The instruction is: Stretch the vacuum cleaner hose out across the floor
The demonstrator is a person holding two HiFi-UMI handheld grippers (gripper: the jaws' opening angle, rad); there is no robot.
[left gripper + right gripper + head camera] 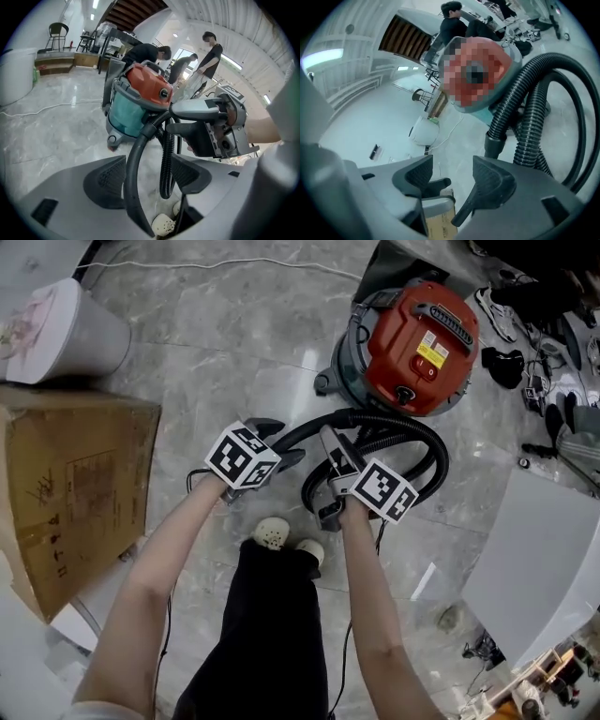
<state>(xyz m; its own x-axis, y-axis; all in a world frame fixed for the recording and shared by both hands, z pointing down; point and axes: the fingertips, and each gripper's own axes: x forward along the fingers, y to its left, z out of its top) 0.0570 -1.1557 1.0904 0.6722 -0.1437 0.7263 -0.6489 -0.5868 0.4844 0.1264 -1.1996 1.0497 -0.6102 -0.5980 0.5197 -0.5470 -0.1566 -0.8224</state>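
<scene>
The vacuum cleaner has a red top and a teal-grey drum, and stands on the marble floor. Its black ribbed hose lies coiled in loops in front of it. My left gripper is low beside the coil. In the left gripper view it stands open around the hose and its smooth black end tube, and the pads are off them. My right gripper is open too, with nothing gripped. The hose cuff sits just beyond its right jaw.
A cardboard box and a white bin stand on the left. A white cable runs along the far floor. A white panel is on the right, with shoes and clutter behind it. People stand beyond the vacuum.
</scene>
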